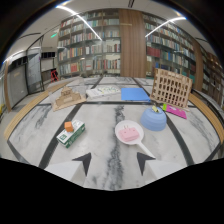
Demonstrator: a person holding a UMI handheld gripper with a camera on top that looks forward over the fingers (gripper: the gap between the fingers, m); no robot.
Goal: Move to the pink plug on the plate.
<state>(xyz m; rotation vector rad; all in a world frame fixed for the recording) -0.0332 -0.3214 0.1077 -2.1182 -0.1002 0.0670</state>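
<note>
A small pink plug (130,133) lies on a white plate (121,129) with a handle that points toward my right finger. The plate rests on the marble table, a short way beyond my fingers and slightly right of the gap between them. My gripper (114,161) is open, its two dark fingertips (84,162) spread apart with only bare tabletop between them. Nothing is held.
A green and white box (70,135) with an orange block on it lies beyond the left finger. A blue upturned bowl (154,119) stands just past the plate. Farther off are a wooden rack (171,88), a blue sheet (134,93), a cardboard piece (67,98) and bookshelves.
</note>
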